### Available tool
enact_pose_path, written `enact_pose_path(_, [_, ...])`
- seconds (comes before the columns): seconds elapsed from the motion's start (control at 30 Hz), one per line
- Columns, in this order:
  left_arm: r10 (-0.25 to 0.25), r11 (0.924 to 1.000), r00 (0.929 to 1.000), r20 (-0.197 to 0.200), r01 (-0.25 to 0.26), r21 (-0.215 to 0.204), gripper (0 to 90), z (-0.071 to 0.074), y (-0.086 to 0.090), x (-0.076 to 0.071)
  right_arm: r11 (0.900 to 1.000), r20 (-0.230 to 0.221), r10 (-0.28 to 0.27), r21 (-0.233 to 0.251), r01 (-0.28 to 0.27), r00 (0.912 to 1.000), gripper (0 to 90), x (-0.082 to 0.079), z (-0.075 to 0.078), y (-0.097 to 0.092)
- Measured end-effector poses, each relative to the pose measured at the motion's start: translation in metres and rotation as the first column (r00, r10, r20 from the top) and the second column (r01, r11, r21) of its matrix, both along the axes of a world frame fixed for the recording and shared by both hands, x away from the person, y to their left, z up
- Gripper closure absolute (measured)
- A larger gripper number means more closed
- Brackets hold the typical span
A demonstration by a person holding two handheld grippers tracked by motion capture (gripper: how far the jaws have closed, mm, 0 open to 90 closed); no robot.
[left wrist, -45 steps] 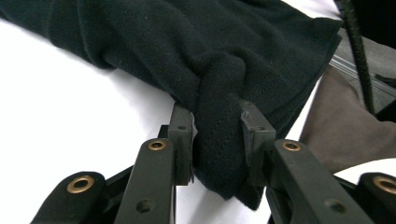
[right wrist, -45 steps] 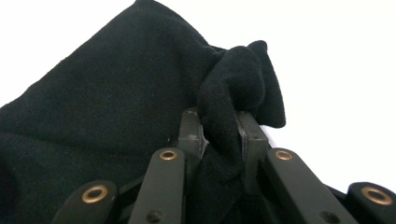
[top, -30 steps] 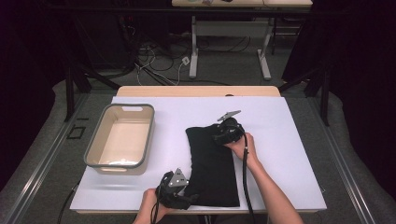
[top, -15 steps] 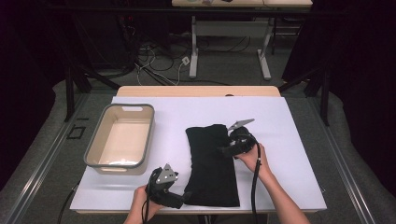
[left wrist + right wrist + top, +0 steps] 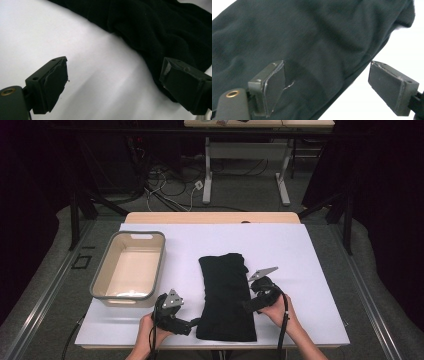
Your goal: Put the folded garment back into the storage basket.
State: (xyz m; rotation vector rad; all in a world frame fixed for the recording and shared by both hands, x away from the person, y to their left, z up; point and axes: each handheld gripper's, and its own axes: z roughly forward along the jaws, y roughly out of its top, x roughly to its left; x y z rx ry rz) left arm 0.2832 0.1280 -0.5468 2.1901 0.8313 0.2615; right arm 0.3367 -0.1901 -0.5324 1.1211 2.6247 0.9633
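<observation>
— High view first: how do the grippers stand?
— Left gripper (image 5: 192,324) has just been opening, jaws wide and bare beside the near left corner of the black folded cloth (image 5: 226,295). Right gripper (image 5: 248,301), also just opened wide, hangs over the cloth's right edge, gripping nothing.
— And the cloth?
— Flat on the white table (image 5: 310,270), with a beige bin (image 5: 130,267) to its left.

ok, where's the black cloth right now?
High view: black cloth lies folded mid-table on the white sheet, right of the tub, between both tongs.
</observation>
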Motion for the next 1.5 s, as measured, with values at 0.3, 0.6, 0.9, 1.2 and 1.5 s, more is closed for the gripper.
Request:
enact_pose_path(0.3, [0.035, 0.9994, 0.9993, 0.013, -0.035, 0.002, 0.4, 0.000, 0.001, 0.003, 0.9987, -0.069, 0.036, -0.034, -0.039, 0.9970, 5.3, -0.038, -0.009, 0.001])
enact_pose_path(0.6, [0.042, 0.9988, 0.9989, 0.018, -0.043, 0.022, 0.5, 0.001, 0.000, 0.003, 0.9956, -0.079, 0.064, -0.064, -0.069, 0.9948, 0.0, -0.061, -0.012, 0.002])
enact_pose_path(0.9, [0.045, 0.9986, 0.9987, 0.024, -0.045, 0.025, 0.5, 0.000, -0.002, 0.005, 0.9842, -0.045, 0.092, -0.148, -0.098, 0.9947, 0.0, -0.074, -0.018, 0.012])
enact_pose_path(1.2, [0.059, 0.9977, 0.9980, 0.020, -0.060, 0.033, 1.0, 0.001, -0.004, 0.007, 0.9758, -0.003, 0.104, -0.193, -0.102, 0.9946, 4.3, -0.077, -0.019, 0.019])
enact_pose_path(1.5, [0.090, 0.9955, 0.9959, -0.011, -0.089, 0.032, 1.5, 0.005, -0.008, 0.024, 0.9826, 0.017, 0.113, -0.150, -0.109, 0.9935, 23.0, -0.078, -0.015, 0.020])
